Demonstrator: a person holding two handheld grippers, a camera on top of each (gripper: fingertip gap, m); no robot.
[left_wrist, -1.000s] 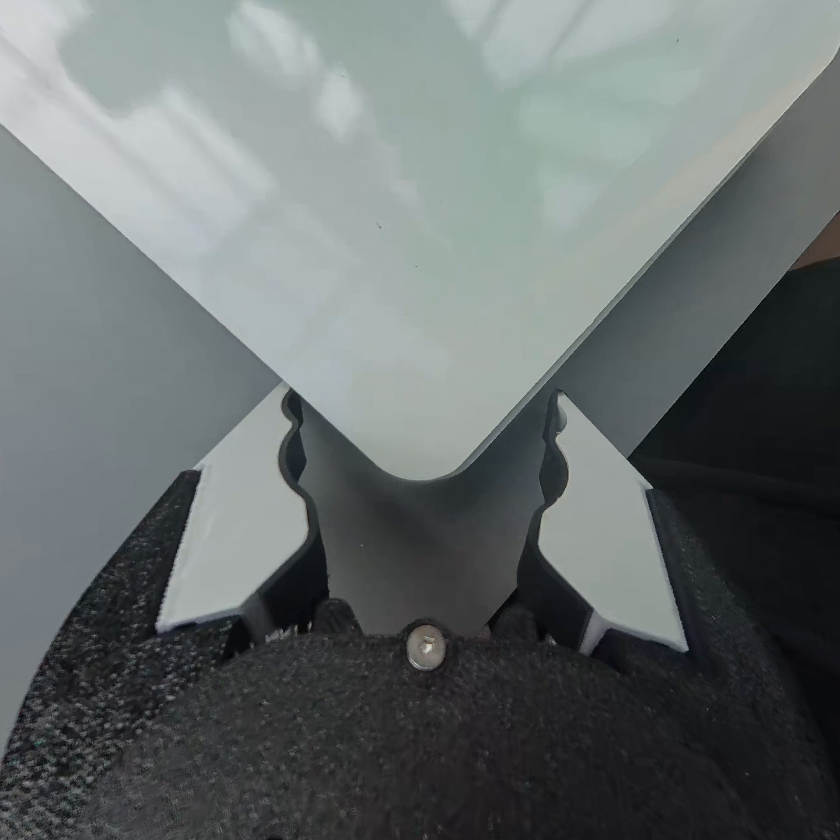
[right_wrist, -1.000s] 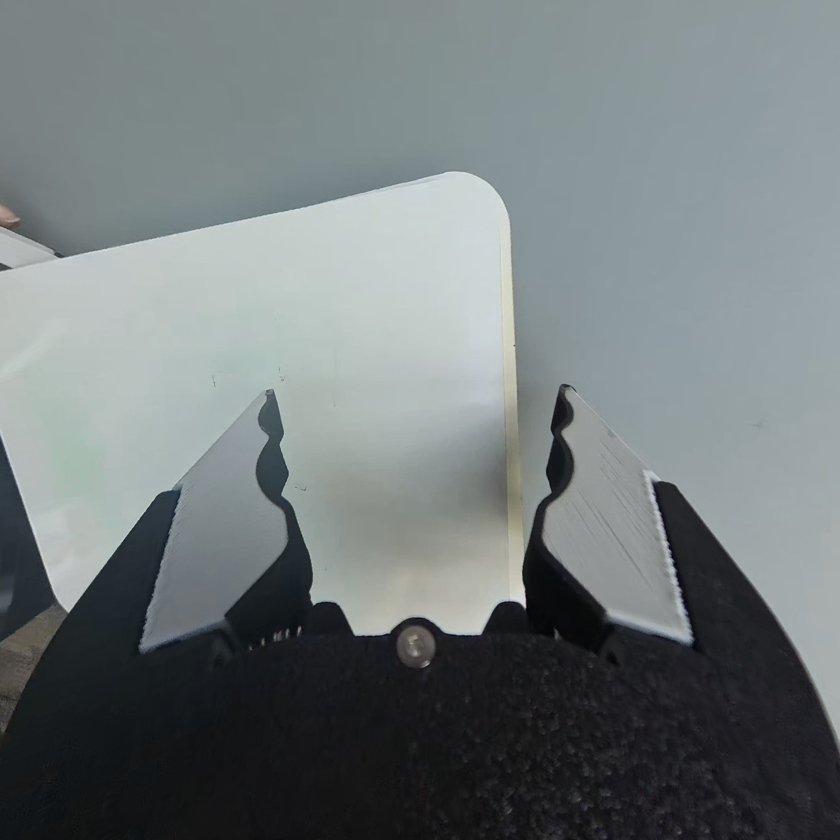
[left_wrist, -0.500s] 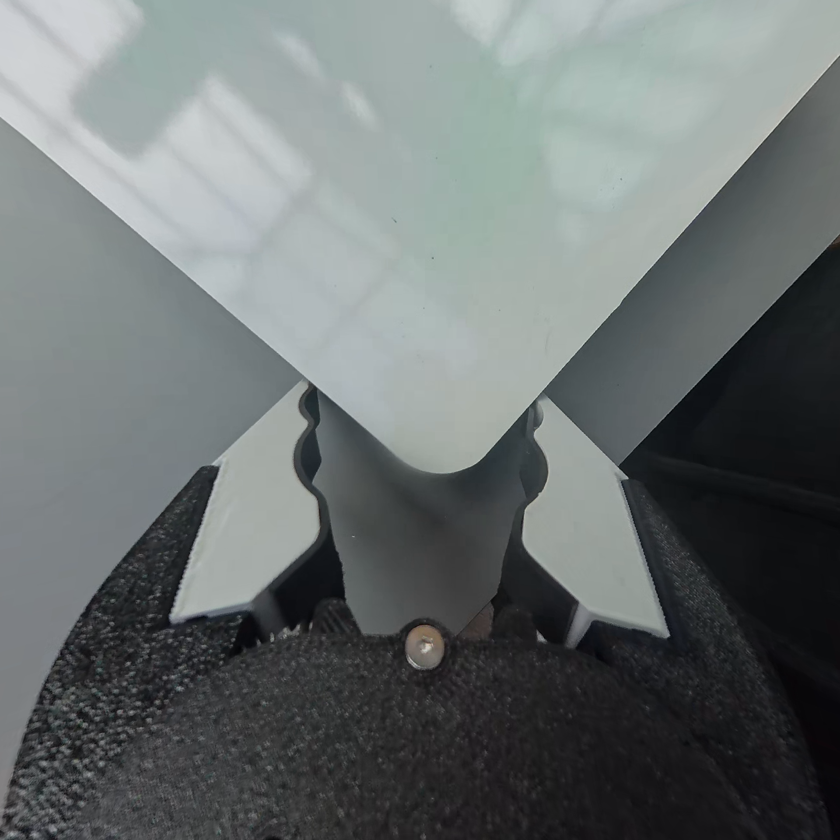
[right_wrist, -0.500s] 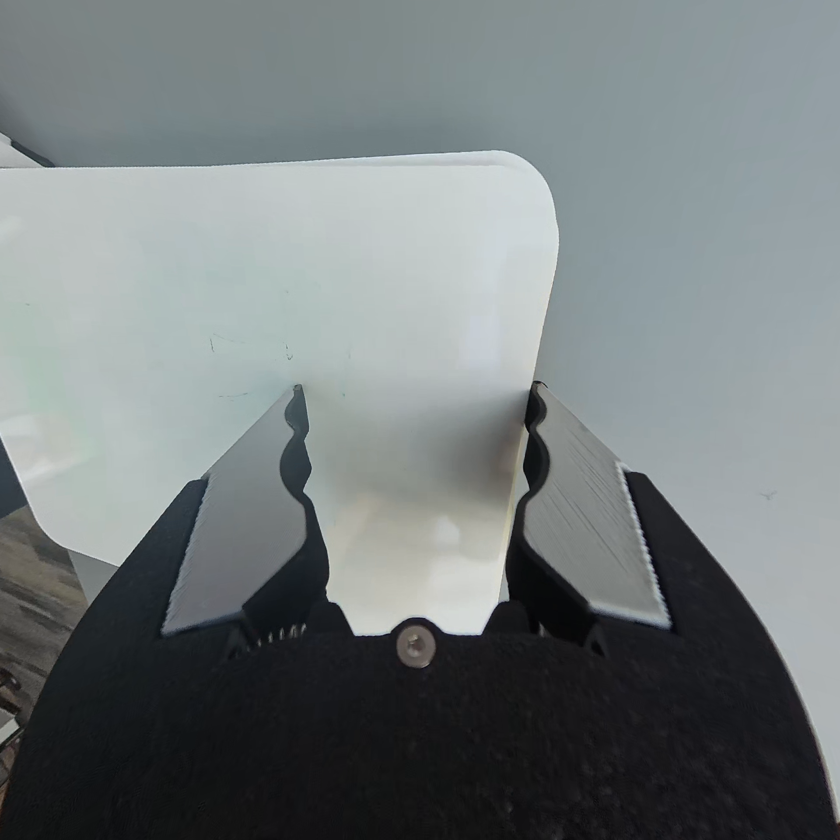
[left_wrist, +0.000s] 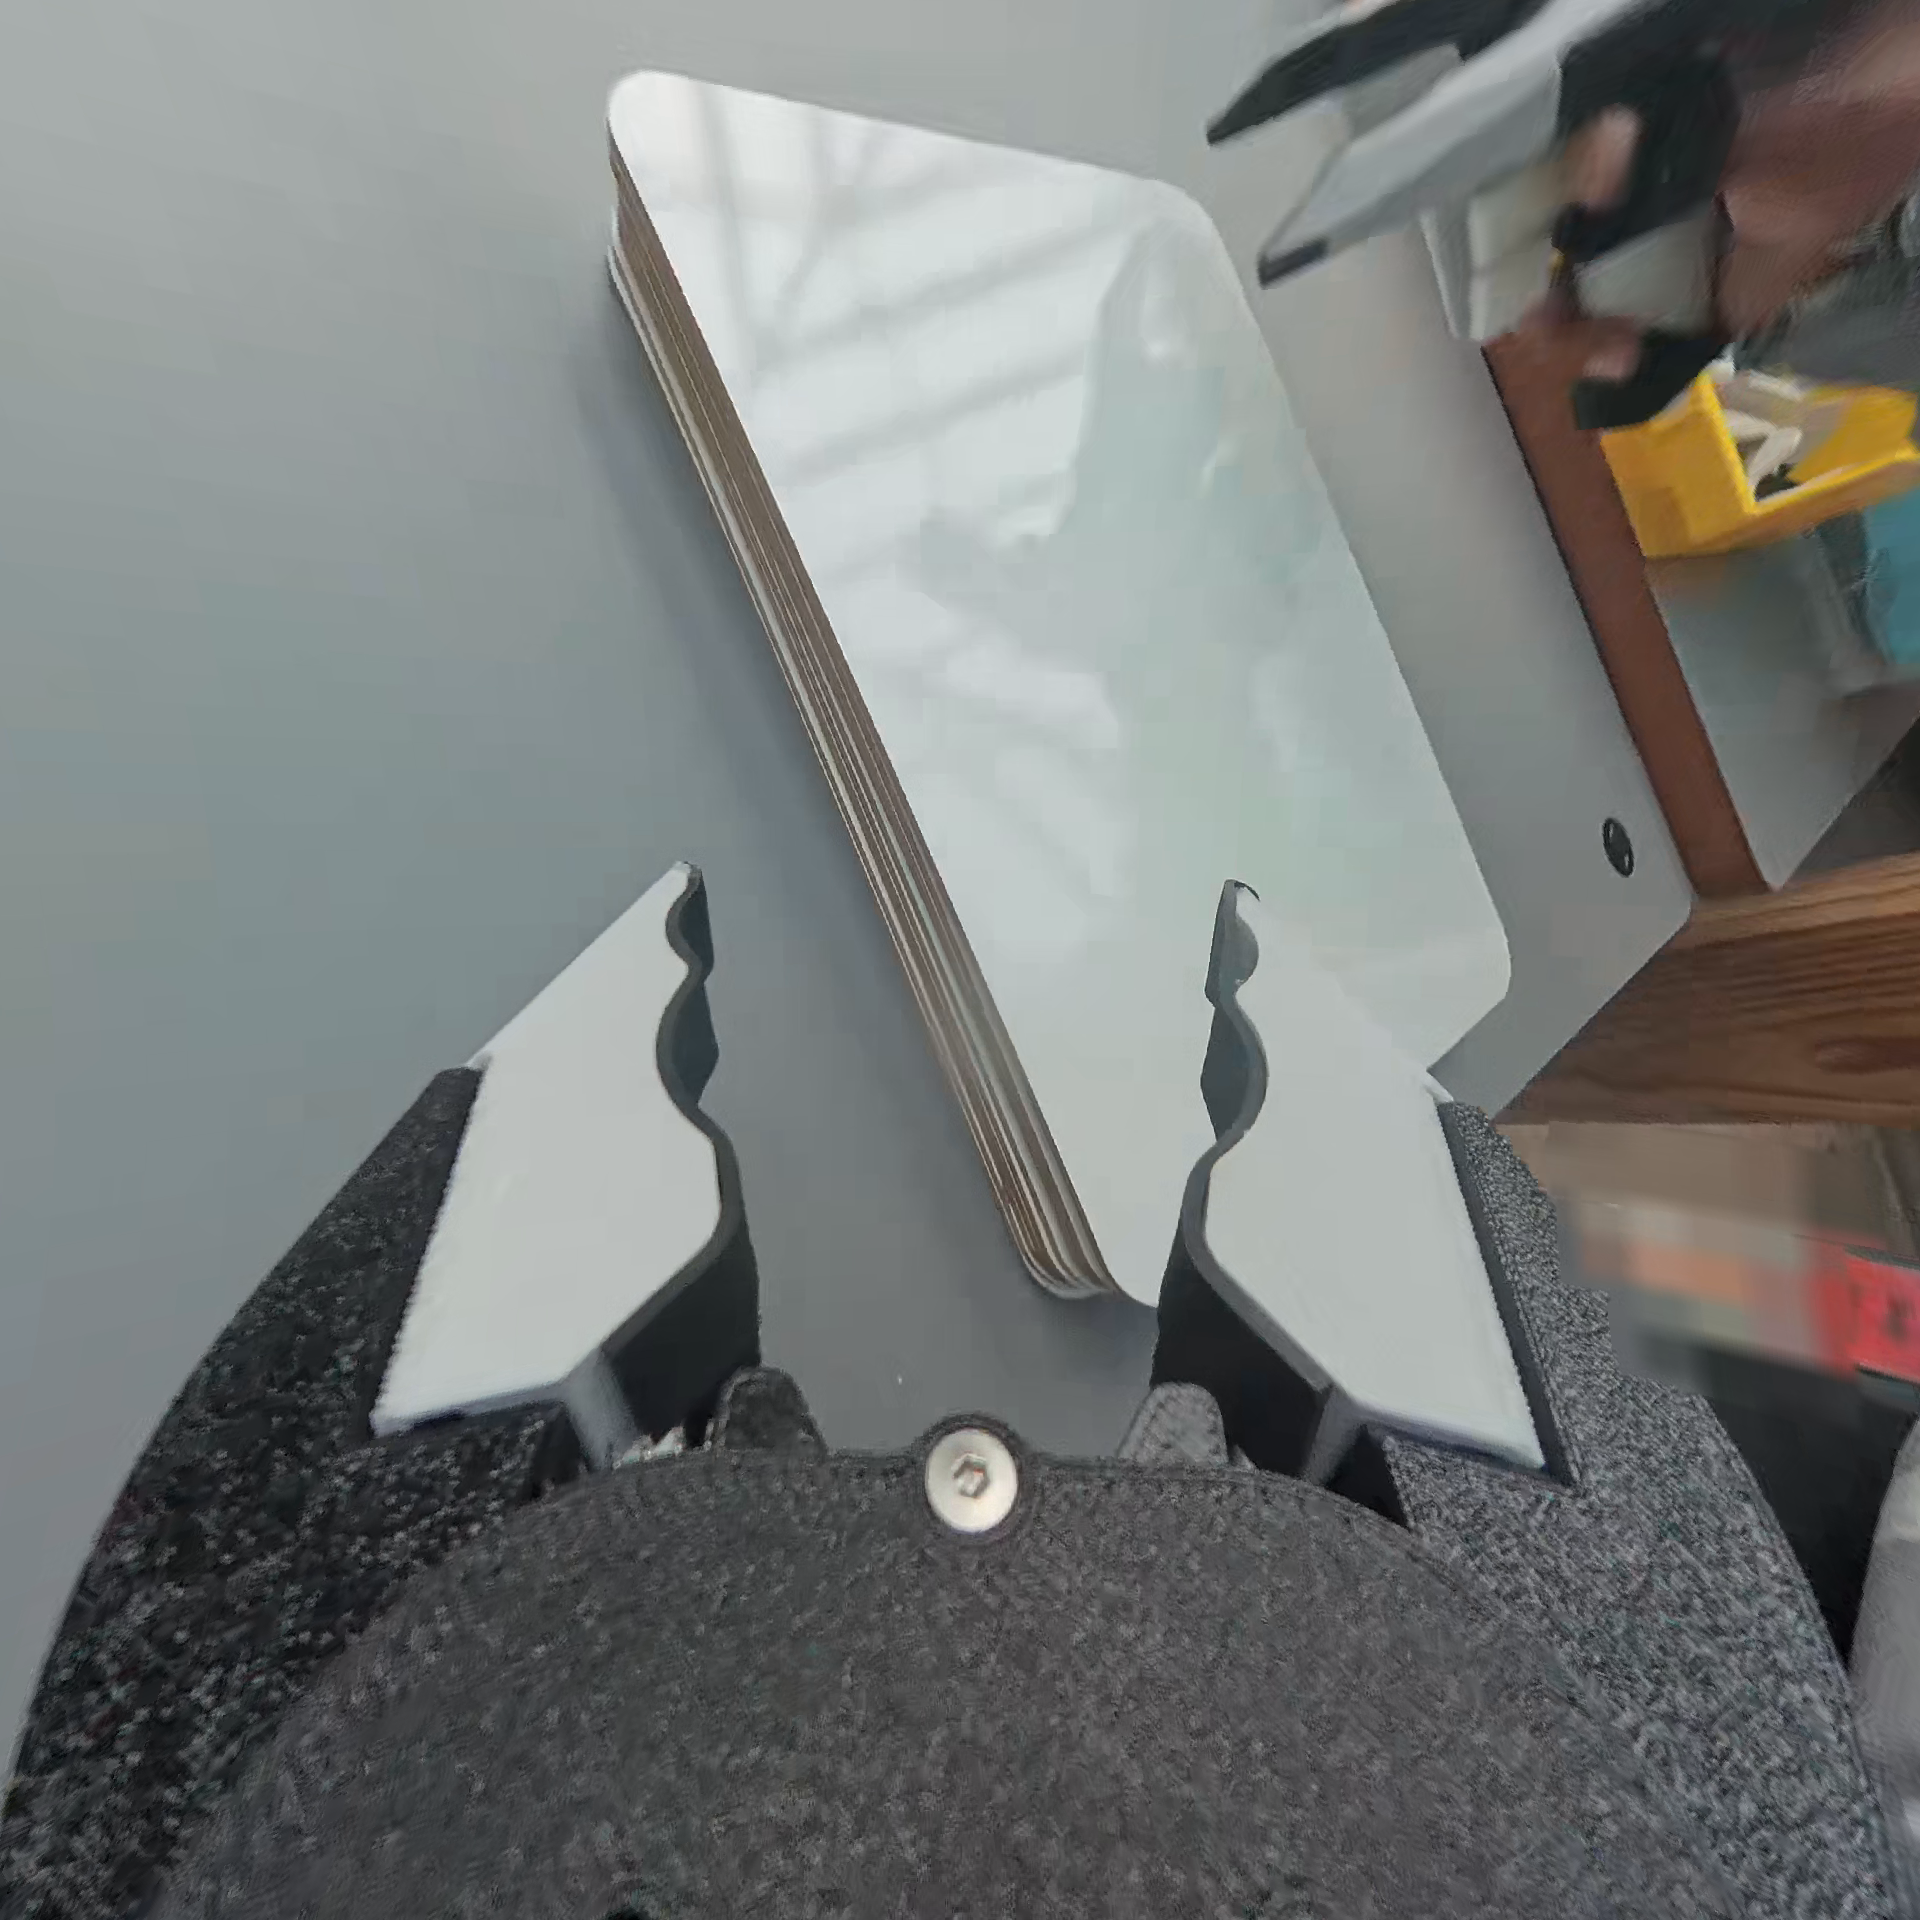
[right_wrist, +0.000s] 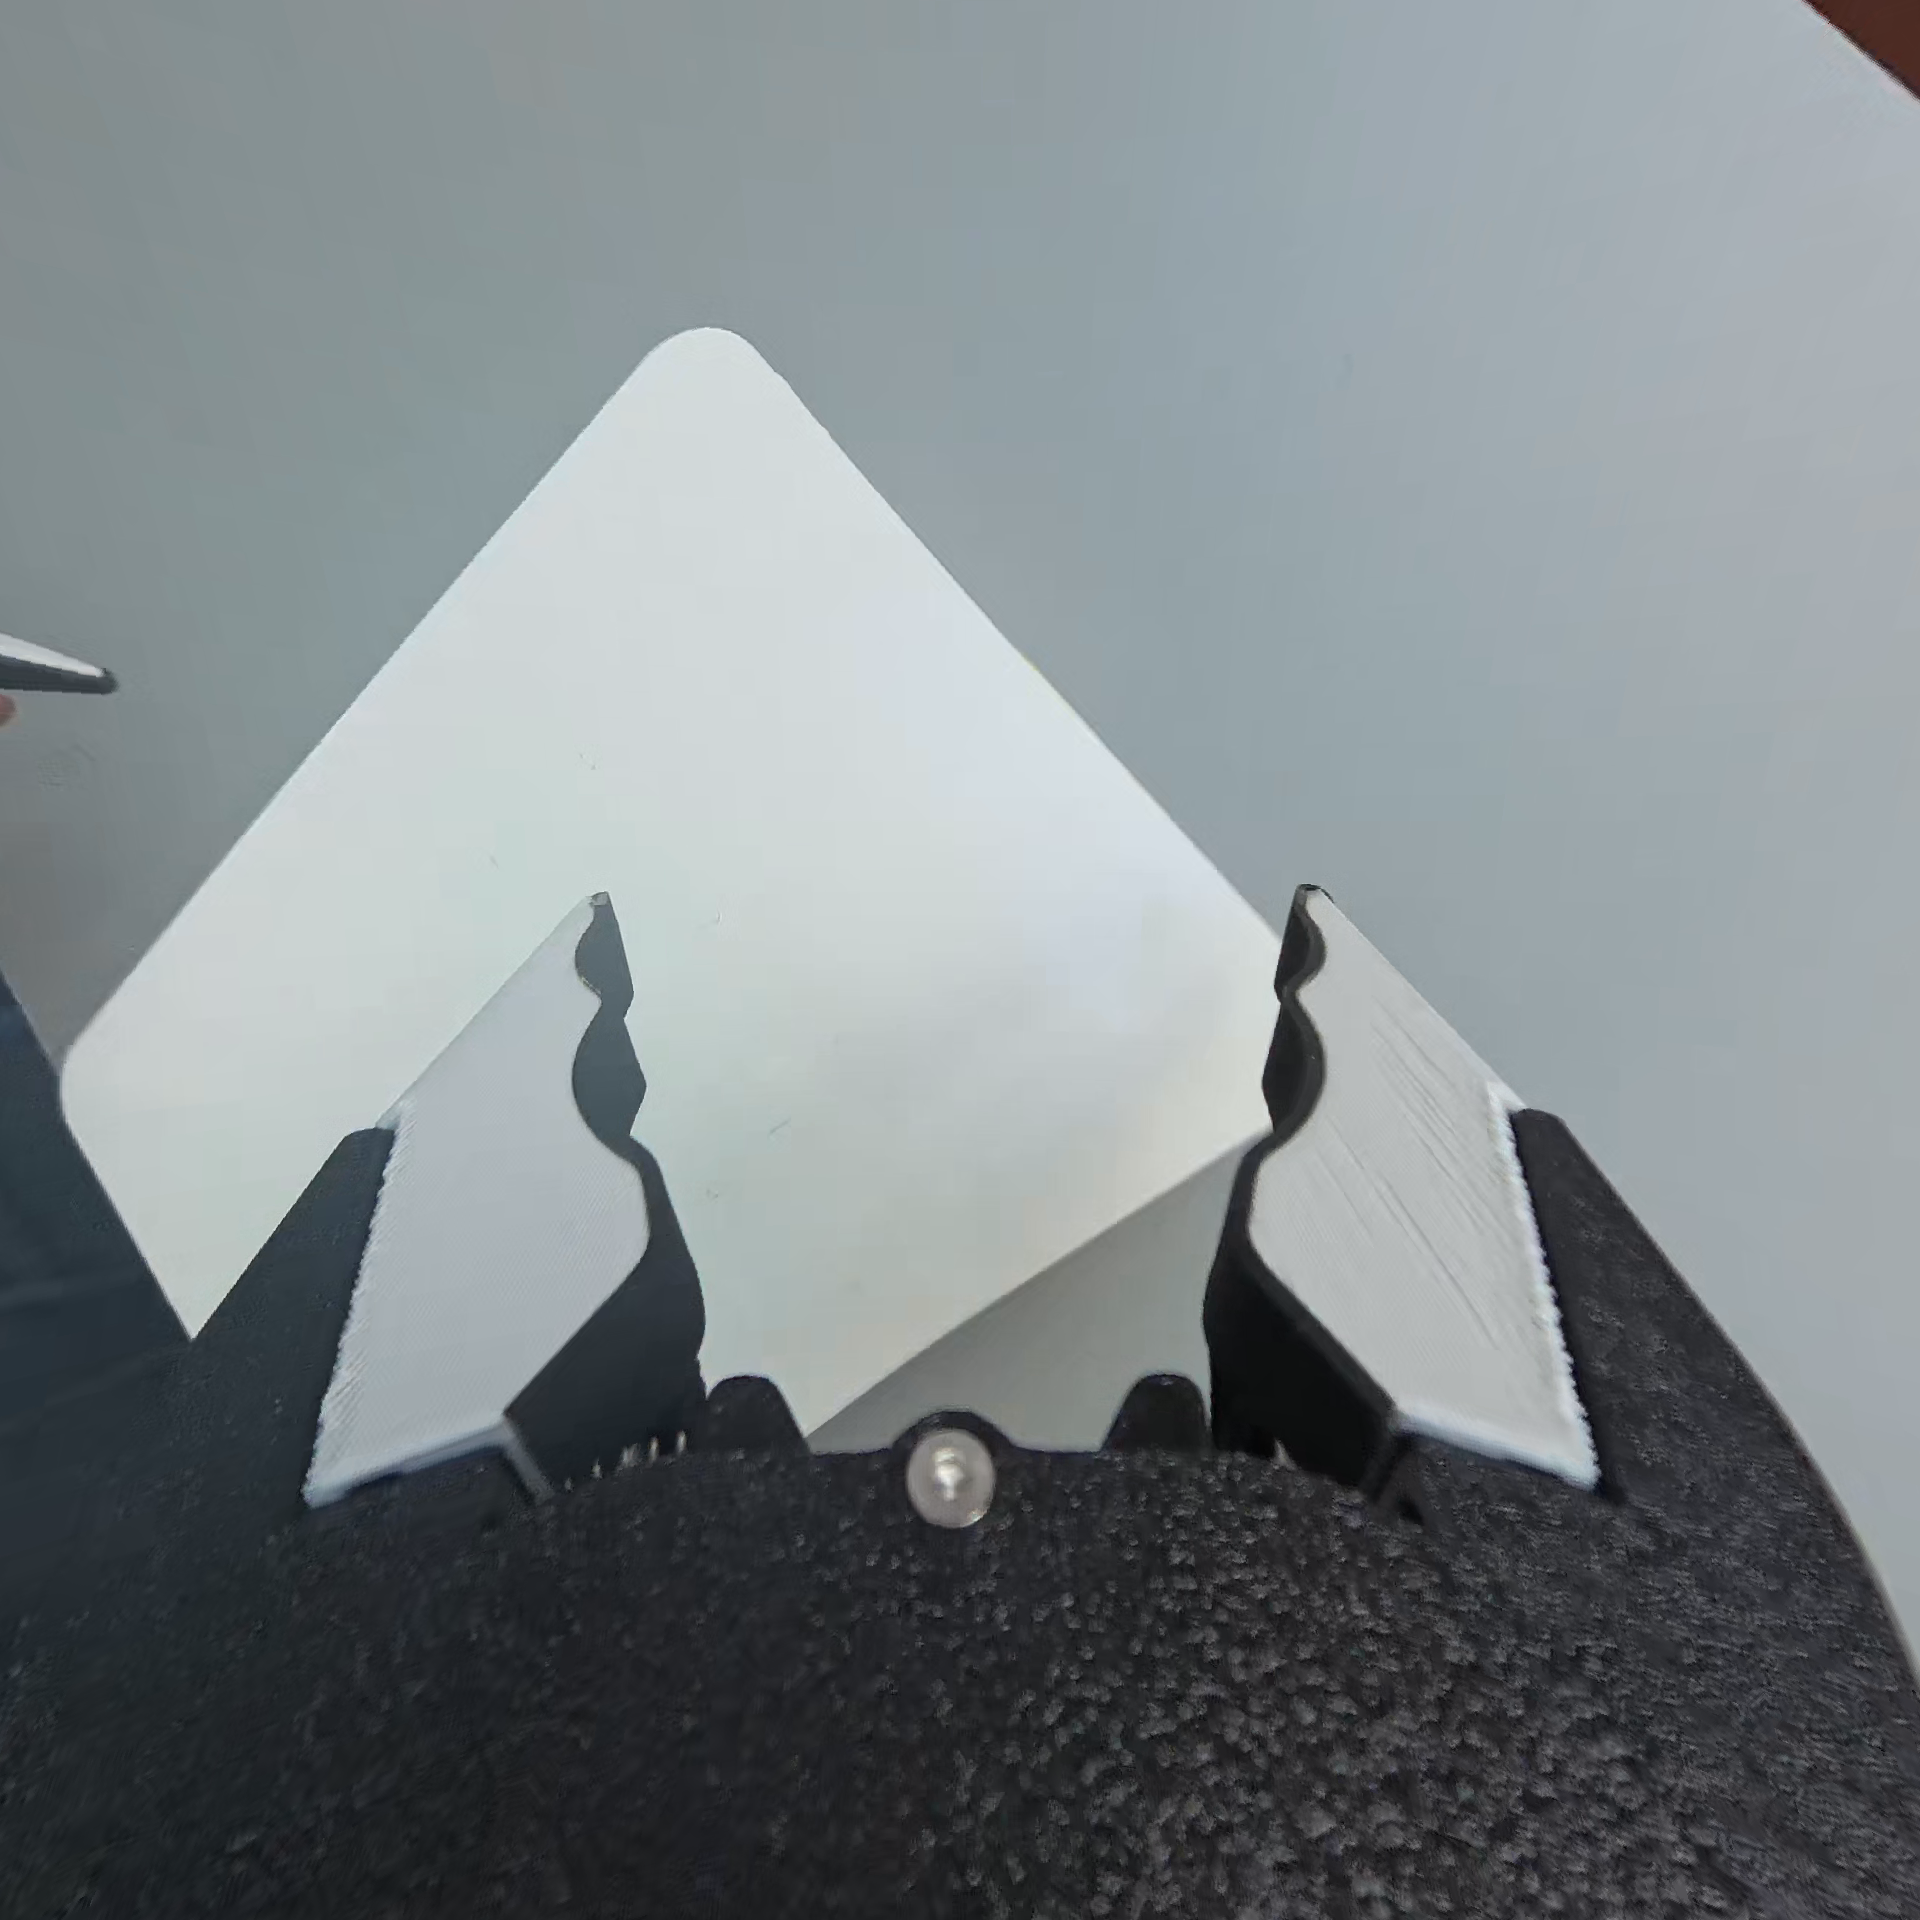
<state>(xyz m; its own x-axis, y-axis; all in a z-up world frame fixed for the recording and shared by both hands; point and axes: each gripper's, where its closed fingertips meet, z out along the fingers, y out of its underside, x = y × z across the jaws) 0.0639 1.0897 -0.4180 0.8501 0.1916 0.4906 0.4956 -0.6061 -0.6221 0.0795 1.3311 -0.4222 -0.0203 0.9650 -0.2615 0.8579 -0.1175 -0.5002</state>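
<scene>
The left tool (left_wrist: 961, 883) is held open and empty above the near corner of a stack of white boards (left_wrist: 1049, 582) lying on the grey bench (left_wrist: 312, 520). The right tool (right_wrist: 951, 904) is likewise spread wide, gripping nothing, over a board (right_wrist: 748, 831).

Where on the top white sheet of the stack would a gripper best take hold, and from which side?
Probably at a rounded corner of the top white sheet, such as the near one beside the open left gripper, coming in low along the grey table. The stack lies flat with flush edges, so only a peeled corner offers a thin edge to pinch.
</scene>
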